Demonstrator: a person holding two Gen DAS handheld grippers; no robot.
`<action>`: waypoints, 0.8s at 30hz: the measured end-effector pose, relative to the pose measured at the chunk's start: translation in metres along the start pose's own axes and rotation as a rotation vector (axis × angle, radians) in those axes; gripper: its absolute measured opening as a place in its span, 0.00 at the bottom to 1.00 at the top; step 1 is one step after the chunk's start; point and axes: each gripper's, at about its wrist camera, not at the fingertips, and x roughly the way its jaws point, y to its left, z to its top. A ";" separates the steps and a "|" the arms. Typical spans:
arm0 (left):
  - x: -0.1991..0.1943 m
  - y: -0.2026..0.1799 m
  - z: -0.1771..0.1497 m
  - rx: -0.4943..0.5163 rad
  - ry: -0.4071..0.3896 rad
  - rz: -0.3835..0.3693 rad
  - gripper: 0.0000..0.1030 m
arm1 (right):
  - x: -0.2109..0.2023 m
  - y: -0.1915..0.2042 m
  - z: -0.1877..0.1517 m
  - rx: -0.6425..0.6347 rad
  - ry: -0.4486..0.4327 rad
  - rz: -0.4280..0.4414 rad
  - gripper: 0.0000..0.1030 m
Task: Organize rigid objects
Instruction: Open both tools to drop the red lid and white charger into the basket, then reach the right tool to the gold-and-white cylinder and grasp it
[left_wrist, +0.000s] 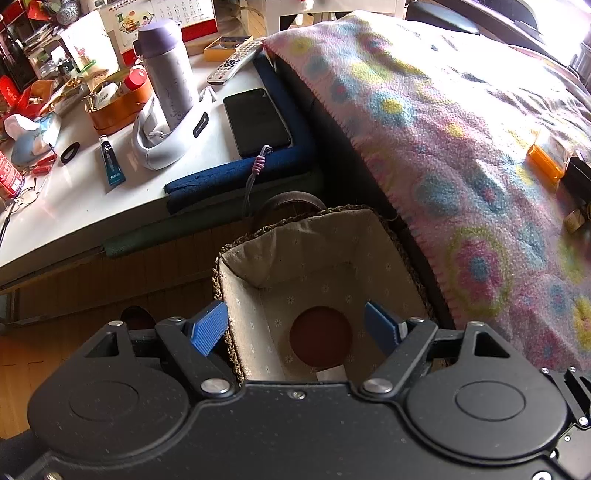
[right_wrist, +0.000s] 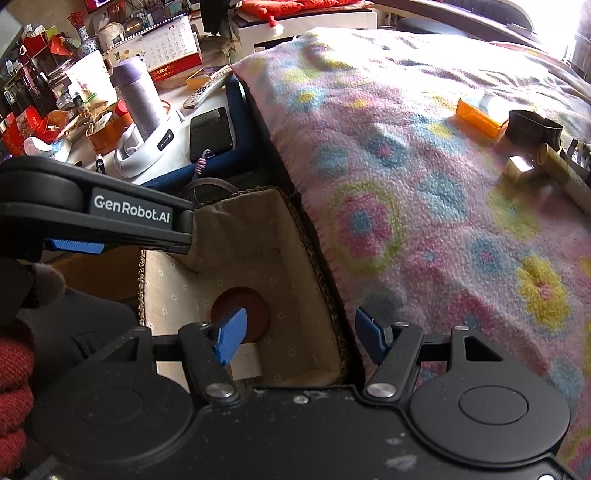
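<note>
Hovering both grippers over the lined woven basket (left_wrist: 317, 258), which sits on the floor between the counter (left_wrist: 110, 192) and the bed with its floral fleece blanket (left_wrist: 461, 147).

Left gripper (left_wrist: 295, 325): jaws stand well apart, nothing between the blue pads; it points down into the basket.

Right gripper (right_wrist: 299, 338): jaws parted about half way, nothing gripped. Its left pad overlaps my view of the basket floor, its right pad sits over the basket's edge beside the bed.

Basket contents: a round reddish-brown disc (right_wrist: 240, 314) flat on the bottom, and a small white block (right_wrist: 247, 363) just beside it, nearer the right gripper.

Judgement: this looks like the drop-off step, with both grippers empty above the basket.

Still to collect, on the blanket well away from the basket: an orange box (right_wrist: 476, 114), a dark curved band (right_wrist: 532, 129), a small gold cube (right_wrist: 519, 170) and a gold cylinder (right_wrist: 561, 170).

Next move, as I see it: lift the right gripper clear of the basket rim, swing toward that cluster, and close on one piece squarely, because the fleece may let things tilt.
</note>
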 end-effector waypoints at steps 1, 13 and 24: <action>0.000 0.000 0.000 0.001 0.002 0.001 0.75 | 0.000 0.000 0.000 0.000 0.000 0.001 0.64; 0.002 -0.002 0.000 0.019 0.010 0.001 0.77 | 0.002 -0.002 -0.002 0.008 0.005 0.003 0.65; 0.002 -0.006 -0.001 0.046 0.007 0.000 0.78 | 0.002 -0.004 -0.002 0.011 0.003 0.007 0.66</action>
